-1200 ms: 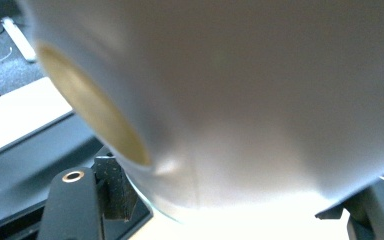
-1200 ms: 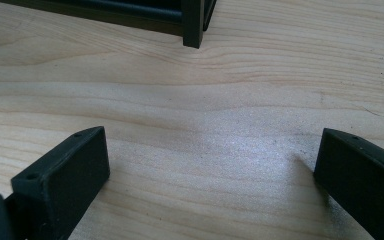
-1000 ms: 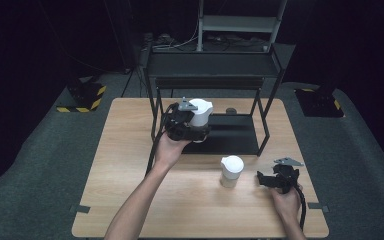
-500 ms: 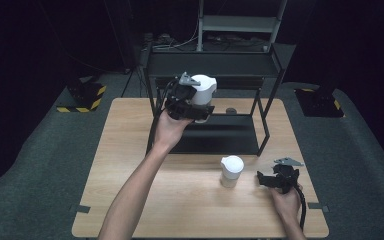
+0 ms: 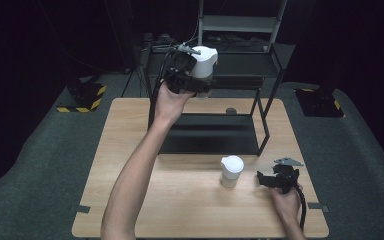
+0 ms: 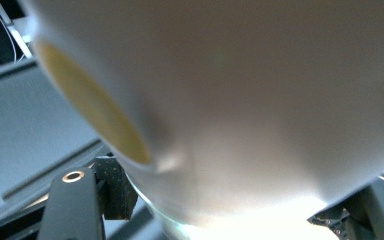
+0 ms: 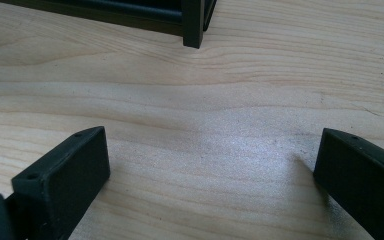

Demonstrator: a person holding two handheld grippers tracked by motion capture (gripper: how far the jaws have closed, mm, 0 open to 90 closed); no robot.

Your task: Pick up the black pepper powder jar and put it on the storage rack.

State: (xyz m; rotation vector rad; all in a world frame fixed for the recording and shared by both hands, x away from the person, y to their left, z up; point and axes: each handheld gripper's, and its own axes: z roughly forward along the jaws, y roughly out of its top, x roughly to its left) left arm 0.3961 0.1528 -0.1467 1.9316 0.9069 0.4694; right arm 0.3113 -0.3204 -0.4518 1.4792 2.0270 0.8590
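Left gripper sits in the upper middle of the high view, level with the upper tier of the black shelf rack. Its jaws are clamped on a white cup; I read this as carrying the cup to the rack's upper shelf, though it is not set down yet. In the left gripper view the cup looms blurred right against the lens, tilted so its tan base shows at upper left, with a grey shelf surface behind. The grip sits low on the cup's body, likely to keep the rim free for placing.

Right gripper rests on the desk at lower right of the high view, jaws spread wide and holding nothing; the right gripper view shows bare wood between them and a rack foot at the top. I judge it parked, waiting.

A second white cup stands upright on the desk, just left of the right gripper, apart from it, probably next in line.
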